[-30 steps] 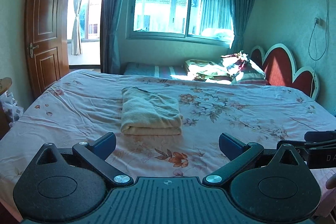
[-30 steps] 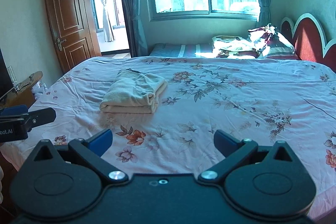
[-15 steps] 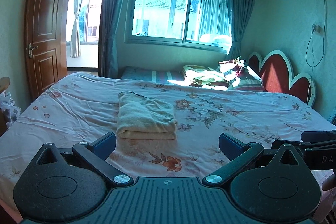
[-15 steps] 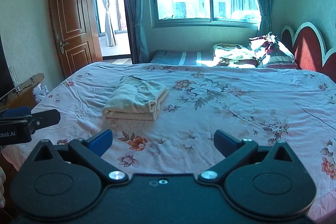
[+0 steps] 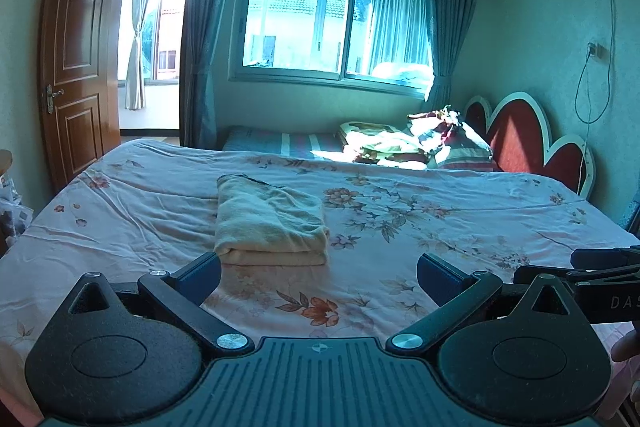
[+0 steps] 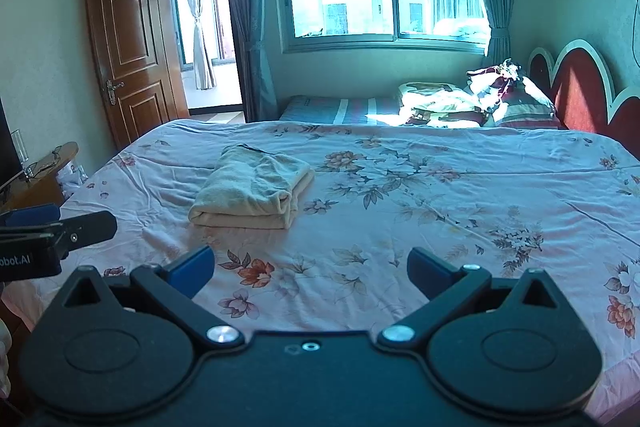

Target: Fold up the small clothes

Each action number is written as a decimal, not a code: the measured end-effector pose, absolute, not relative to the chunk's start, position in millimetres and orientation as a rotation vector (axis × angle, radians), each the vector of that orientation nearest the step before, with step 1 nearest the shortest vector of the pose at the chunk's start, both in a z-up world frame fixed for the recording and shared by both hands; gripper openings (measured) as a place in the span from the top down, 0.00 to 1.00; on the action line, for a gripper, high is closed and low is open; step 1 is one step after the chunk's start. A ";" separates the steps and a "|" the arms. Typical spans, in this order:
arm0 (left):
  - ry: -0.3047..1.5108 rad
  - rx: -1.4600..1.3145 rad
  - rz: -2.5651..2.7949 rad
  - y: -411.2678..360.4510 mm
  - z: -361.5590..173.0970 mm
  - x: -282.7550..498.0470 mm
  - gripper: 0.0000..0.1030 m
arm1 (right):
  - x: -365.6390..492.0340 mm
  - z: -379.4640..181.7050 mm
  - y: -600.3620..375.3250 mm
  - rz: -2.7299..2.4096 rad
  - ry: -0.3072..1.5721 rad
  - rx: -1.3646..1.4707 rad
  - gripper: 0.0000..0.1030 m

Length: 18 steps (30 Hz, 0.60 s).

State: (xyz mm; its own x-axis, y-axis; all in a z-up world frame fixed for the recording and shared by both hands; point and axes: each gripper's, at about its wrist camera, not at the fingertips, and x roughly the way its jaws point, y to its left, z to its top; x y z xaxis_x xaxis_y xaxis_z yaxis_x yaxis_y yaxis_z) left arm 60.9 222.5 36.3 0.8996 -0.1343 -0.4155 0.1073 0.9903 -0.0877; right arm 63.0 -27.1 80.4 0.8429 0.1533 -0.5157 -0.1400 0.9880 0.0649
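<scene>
Right now we hold the left gripper [image 5: 319, 275] with its blue-padded jaws spread wide and nothing between them, level above the near edge of the pink floral bedsheet [image 5: 440, 227]. Our right gripper [image 6: 311, 267] is just as wide apart and empty, alongside it. Ahead, well apart from both, the folded cream terry-cloth garment [image 5: 270, 223] lies flat on the sheet.

Your left gripper [image 5: 319, 277] and right gripper [image 6: 311, 267] are black, with blue finger pads, silver pivot screws.
</scene>
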 end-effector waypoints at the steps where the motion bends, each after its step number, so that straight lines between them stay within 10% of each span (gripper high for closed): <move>1: 0.434 -0.064 -0.124 222.7 36.3 60.4 0.00 | 63.0 80.4 -27.1 0.154 0.547 0.025 0.01; 18: 0.424 -0.065 -0.118 231.9 38.9 65.6 0.00 | 72.7 82.5 -18.0 0.170 0.541 0.020 0.01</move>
